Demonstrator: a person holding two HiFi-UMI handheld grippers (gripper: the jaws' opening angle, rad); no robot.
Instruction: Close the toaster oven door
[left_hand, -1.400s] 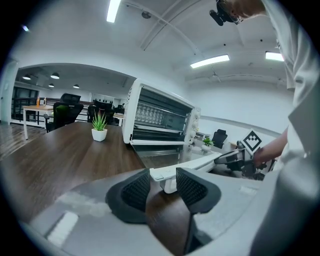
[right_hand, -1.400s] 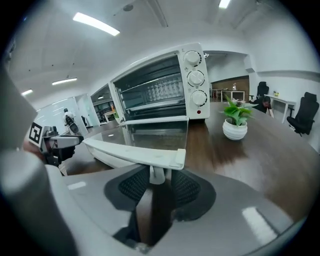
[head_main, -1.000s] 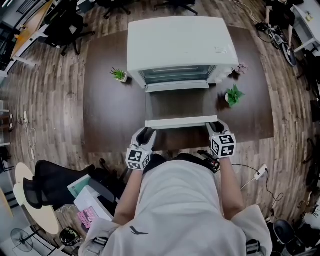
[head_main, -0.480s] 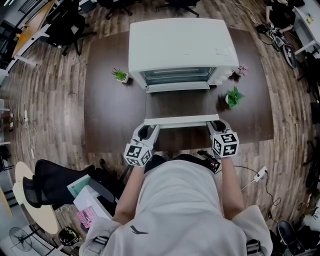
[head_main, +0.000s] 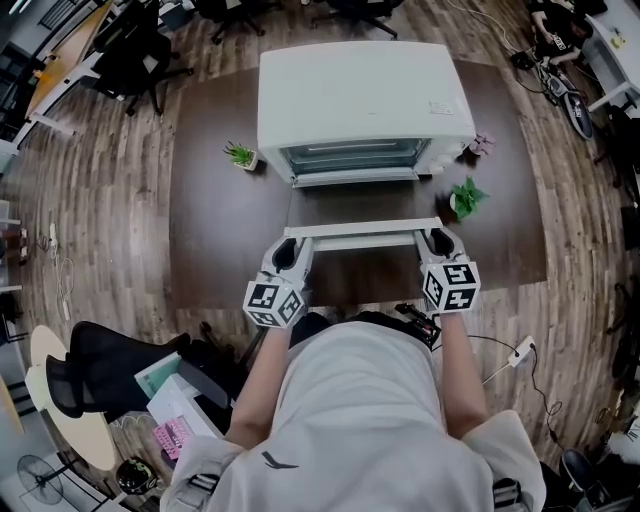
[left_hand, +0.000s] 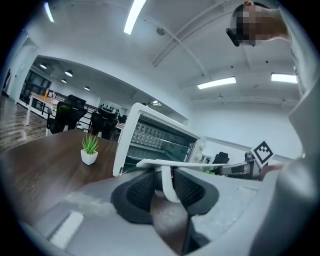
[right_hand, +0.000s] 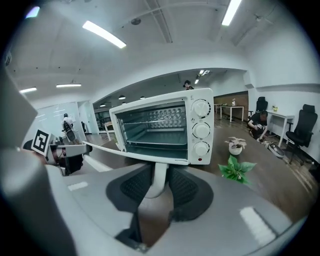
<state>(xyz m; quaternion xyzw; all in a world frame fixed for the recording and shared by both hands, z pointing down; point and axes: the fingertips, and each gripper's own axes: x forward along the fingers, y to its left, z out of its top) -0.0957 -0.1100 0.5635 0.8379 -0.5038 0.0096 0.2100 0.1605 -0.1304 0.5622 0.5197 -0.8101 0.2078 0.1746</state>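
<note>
White toaster oven (head_main: 362, 95) sits at the back of a dark brown table (head_main: 220, 240), and its door (head_main: 360, 208) is hanging open toward the person. You can see straight in to the wire rack (right_hand: 155, 116). The door handle (head_main: 362, 230) is a long white bar along the door's front edge, and both grippers are on it, one at each end. The left gripper (left_hand: 166, 175) is closing in on the handle's left post, with the ribbed pads (left_hand: 141, 189) right up against it on both sides. The right gripper (right_hand: 159, 182) is clamped on the right post the same way – narrow gap, filled by the post. A little spiky plant (head_main: 239, 154) stands left of the oven. A leafy green one (head_main: 465, 196) and a pinkish one (head_main: 484, 143) sit off to its right, by the three knobs (right_hand: 201, 129).
</note>
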